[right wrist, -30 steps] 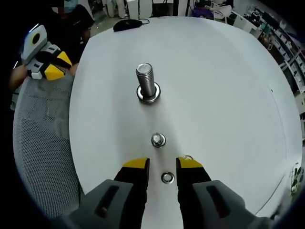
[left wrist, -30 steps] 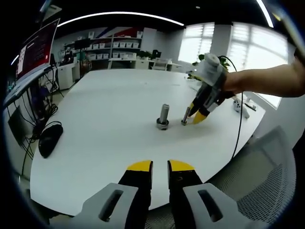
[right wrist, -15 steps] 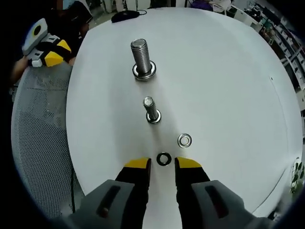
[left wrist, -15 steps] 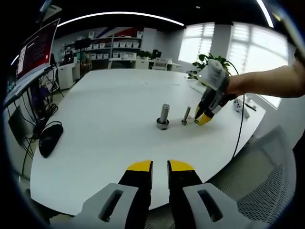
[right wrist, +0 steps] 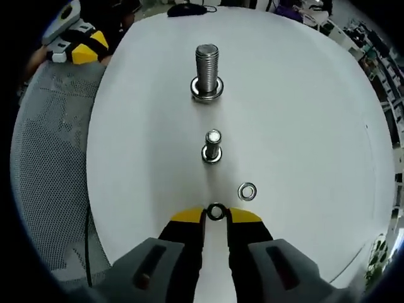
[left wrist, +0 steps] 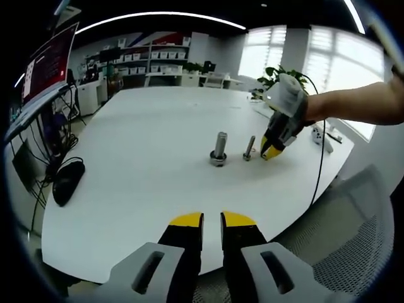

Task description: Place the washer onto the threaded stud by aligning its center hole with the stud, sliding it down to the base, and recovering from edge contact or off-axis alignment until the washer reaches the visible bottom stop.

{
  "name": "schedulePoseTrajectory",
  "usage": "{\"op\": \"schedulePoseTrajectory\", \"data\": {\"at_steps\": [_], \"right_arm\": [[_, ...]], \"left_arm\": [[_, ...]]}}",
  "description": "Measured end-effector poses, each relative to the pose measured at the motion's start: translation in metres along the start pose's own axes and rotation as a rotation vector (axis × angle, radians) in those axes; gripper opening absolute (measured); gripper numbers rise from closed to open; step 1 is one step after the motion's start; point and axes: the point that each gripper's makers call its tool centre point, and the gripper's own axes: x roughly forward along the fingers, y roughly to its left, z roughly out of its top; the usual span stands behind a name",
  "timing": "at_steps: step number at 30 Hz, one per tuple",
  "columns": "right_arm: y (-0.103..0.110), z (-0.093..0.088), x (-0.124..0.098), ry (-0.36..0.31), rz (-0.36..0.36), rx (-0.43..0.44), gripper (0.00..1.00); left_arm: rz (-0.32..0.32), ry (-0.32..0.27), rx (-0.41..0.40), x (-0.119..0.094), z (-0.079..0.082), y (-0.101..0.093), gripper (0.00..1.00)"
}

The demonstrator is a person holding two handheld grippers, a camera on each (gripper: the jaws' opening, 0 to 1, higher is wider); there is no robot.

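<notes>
A tall threaded stud [right wrist: 206, 69] stands on the white table [right wrist: 303, 113] with a ring at its base. A smaller upright stud [right wrist: 212, 145] stands nearer. A silver washer [right wrist: 247, 190] lies flat to the small stud's right. A dark washer [right wrist: 216, 212] lies on the table between my right gripper's [right wrist: 216, 217] yellow tips, whose jaws are drawn in against its sides. In the left gripper view the right gripper [left wrist: 270, 151] points down at the table just right of the small stud [left wrist: 249, 148] and the tall stud [left wrist: 219, 148]. My left gripper [left wrist: 212, 221] hovers off the table's near edge, jaws nearly together and empty.
A black mouse [left wrist: 67, 182] lies at the table's left edge, with monitors [left wrist: 47, 66] beyond. A grey mesh chair [left wrist: 353, 252] stands by the near right edge. A cable [left wrist: 317, 164] hangs over the table's right side. The left gripper [right wrist: 85, 47] is at the right gripper view's top left.
My right gripper came down to the dark washer and its jaws narrowed around it. The left gripper stayed where it was with its jaws unchanged.
</notes>
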Motion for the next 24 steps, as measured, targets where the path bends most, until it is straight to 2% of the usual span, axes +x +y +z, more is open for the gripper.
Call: {"op": "schedulePoseTrajectory", "data": {"at_steps": [6, 15, 24], "right_arm": [[-0.0007, -0.0004, 0.0001, 0.018, 0.020, 0.016, 0.15], [-0.0003, -0.0011, -0.0005, -0.015, -0.026, 0.045, 0.15], [-0.0003, -0.0007, -0.0002, 0.005, -0.041, 0.050, 0.15]], "left_arm": [[0.000, 0.002, 0.001, 0.0001, -0.0004, 0.0001, 0.08], [0.003, 0.000, 0.002, 0.0003, -0.0002, 0.0006, 0.08], [0.006, -0.005, 0.000, 0.0000, 0.0005, 0.0011, 0.08]]}}
